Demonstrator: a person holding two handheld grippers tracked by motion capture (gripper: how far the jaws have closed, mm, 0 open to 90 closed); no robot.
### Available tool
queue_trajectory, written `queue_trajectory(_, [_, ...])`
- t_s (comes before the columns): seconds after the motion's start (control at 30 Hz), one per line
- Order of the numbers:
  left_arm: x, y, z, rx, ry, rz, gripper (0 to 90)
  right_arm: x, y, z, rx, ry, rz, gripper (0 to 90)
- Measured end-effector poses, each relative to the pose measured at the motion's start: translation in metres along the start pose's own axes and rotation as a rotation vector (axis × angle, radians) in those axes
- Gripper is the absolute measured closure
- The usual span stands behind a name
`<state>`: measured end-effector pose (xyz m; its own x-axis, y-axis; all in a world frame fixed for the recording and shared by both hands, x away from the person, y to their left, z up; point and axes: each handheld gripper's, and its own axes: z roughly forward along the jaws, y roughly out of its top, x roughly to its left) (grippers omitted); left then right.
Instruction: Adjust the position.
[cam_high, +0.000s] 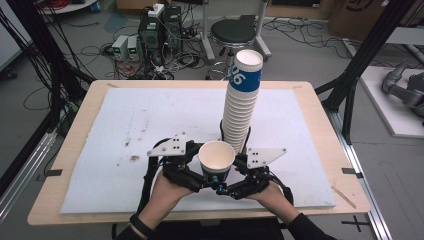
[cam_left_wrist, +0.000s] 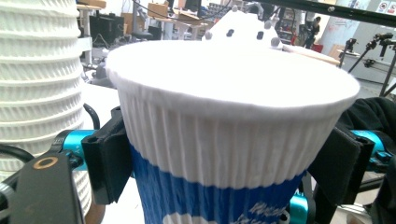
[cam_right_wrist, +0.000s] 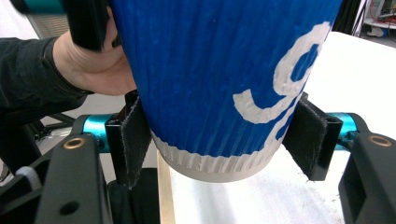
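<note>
While the tall stack of cups (cam_high: 242, 102) stands upright on the table (cam_high: 75, 165), a single blue-and-white cup (cam_high: 216, 159) is held just in front of its base. Right gripper (cam_high: 226, 186) clamps the cup's bottom; left gripper (cam_high: 204, 181) jaws flank its upper wall, loosened.

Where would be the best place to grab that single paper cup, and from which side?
Grip the single cup low on its blue ribbed band, jaws on opposite sides, coming in level. It stands upright and tapers downward, so the ribs probably help keep it from slipping. The right gripper pinches it there, near the base; the thin open rim would likely crush.
</note>
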<state>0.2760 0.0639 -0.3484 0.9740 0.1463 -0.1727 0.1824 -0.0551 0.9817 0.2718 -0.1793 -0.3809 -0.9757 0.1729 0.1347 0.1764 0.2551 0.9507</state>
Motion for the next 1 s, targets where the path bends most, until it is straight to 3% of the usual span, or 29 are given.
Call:
queue_trajectory(0.47, [0.0005, -0.0004, -0.0003, -0.003, 0.0, 0.001, 22.4, 0.0002, -0.0005, 0.0003, -0.003, -0.001, 0.004, 29.1])
queue_trajectory(0.63, [0.0006, -0.0021, 0.0012, 0.002, -0.005, 0.0, 22.7, 0.0008, 0.0036, -0.0038, -0.067, 0.014, 0.028, 24.4])
queue_trajectory(1.0, [-0.0001, -0.0045, 0.004, 0.006, -0.01, 0.003, 22.9, 0.0007, 0.005, -0.0054, -0.083, 0.013, 0.032, 26.6])
